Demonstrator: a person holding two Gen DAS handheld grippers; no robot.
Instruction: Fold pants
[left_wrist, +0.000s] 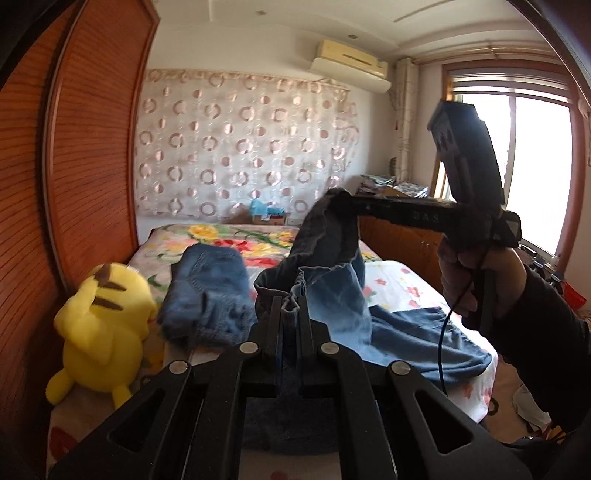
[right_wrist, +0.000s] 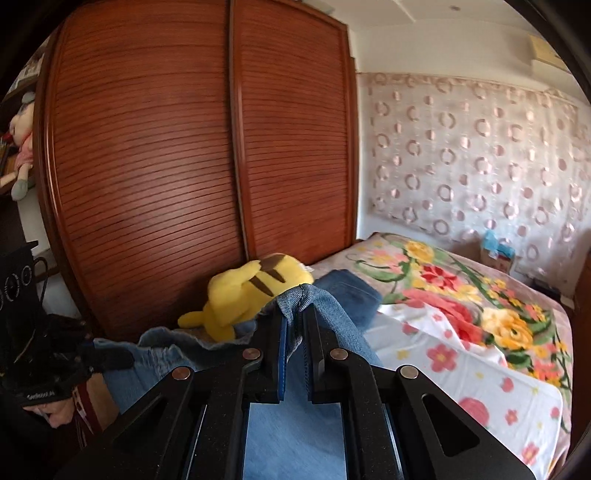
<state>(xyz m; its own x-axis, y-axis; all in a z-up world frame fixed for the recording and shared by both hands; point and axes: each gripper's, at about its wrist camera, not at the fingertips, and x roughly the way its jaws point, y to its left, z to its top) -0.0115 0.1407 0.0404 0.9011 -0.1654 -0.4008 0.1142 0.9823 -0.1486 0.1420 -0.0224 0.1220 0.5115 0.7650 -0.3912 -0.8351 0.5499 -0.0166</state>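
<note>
While both hands hold their tools raised over the bed (left_wrist: 424, 295), the left hand-held gripper (left_wrist: 290, 314) points slightly downward with its jaws pressed together on a bunched edge of the pants (left_wrist: 332, 291). The right hand-held gripper (left_wrist: 345, 201), seen from the left wrist camera, reaches in level from the right, carried by a hand (left_wrist: 469, 280) in a dark sleeve (left_wrist: 546, 314); its tip is pinching a higher part of the same denim, so the cloth hangs between the two grips. From the right wrist view its jaws (right_wrist: 295, 314) are closed on a fold of blue fabric that drapes over and down between the fingers.

The rest of the pants trails down onto the white flowered sheet (right_wrist: 461, 369) at the near right part of the bed. A second, folded pair of jeans (left_wrist: 207, 291) lies farther left on the mattress, just beside a yellow plush toy (left_wrist: 103, 325) resting against the wardrobe (right_wrist: 184, 147). A cardboard box (left_wrist: 269, 218) holding something blue stands past the bed's far edge, under the patterned curtain (left_wrist: 240, 147).

The wardrobe shuts in the bed's left side, while the right edge is open toward the window (left_wrist: 535, 166). The floral blanket (right_wrist: 461, 288) beyond the clothes is open room.
</note>
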